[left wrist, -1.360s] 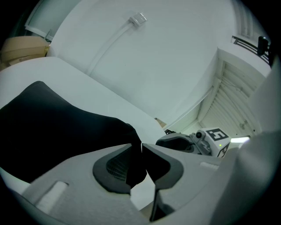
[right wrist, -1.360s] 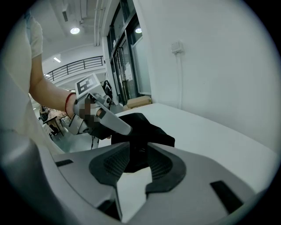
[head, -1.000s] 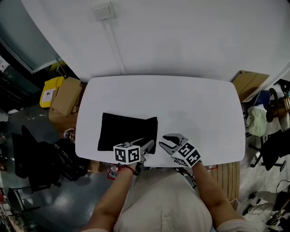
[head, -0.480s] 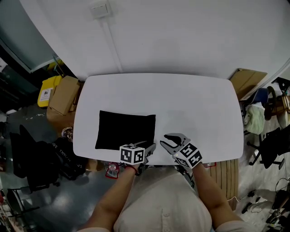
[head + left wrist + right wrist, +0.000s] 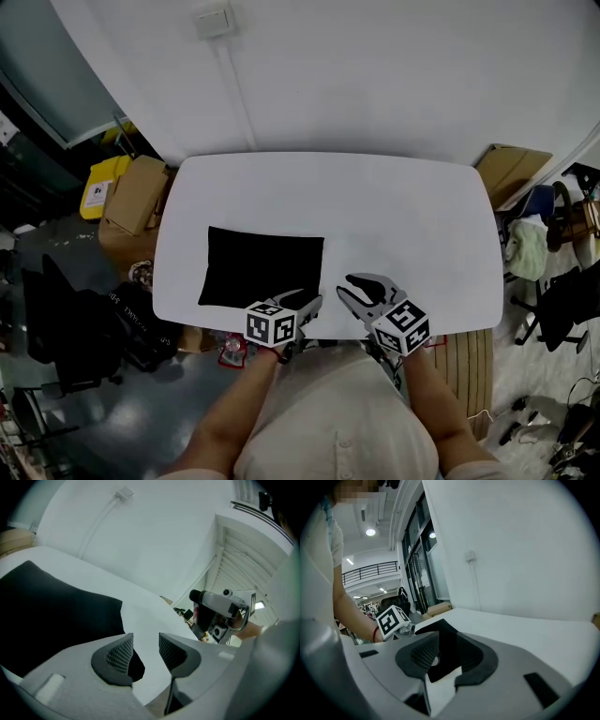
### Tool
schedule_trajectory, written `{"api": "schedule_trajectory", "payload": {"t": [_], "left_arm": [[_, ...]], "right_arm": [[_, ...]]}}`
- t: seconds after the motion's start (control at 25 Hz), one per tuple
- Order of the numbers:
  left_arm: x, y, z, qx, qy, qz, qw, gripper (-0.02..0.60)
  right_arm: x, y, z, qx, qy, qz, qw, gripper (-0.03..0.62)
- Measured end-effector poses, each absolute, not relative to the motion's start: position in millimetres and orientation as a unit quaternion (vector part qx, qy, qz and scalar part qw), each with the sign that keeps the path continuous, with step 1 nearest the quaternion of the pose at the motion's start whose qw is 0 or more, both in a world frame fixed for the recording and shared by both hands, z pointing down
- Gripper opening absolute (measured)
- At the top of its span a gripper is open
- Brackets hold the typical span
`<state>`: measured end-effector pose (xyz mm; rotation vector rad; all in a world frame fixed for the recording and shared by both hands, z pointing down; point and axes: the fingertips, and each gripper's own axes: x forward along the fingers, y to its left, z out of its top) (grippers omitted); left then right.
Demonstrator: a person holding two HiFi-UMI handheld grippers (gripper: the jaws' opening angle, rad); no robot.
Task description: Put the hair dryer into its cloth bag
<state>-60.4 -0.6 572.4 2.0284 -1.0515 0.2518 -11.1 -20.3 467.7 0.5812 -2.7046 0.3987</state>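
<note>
Cloth bag [image 5: 262,267]: black, lying flat on the table [image 5: 412,206], left of middle; which side is the mouth cannot be told.
Hair dryer: in no view; whether it is inside the bag cannot be told.
Left gripper [image 5: 307,304]: jaws apart, empty, just beside the bag's near right corner.
Right gripper [image 5: 360,290]: jaws apart, empty, over bare tabletop right of the bag.
Step advice: probably pinch a single cloth layer at that corner and lift gently, so the whole bag does not drag.
Surroundings: cardboard boxes [image 5: 139,199] and yellow bin [image 5: 103,184] on the floor at left; another box [image 5: 511,172] at right.
Obstructions: nothing lies between grippers and bag.
</note>
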Motion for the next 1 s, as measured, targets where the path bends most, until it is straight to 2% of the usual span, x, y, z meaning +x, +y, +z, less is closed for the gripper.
{"api": "schedule_trajectory", "payload": {"t": [0.24,0.68,1.0], "left_arm": [[-70,4,517,0.834,-0.423,0.067,0.348,0.155],[-77,31,426,0.875,-0.419,-0.006,0.244,0.151],[-74,54,396,0.882,-0.420,-0.042,0.209,0.049]], "right_arm": [[-4,-17,425,0.220,-0.960,0.134,0.112,0.120],[6,5,392,0.233,-0.963,0.111,0.080,0.097],[18,26,383,0.239,-0.964,0.089,0.080,0.051]]}}
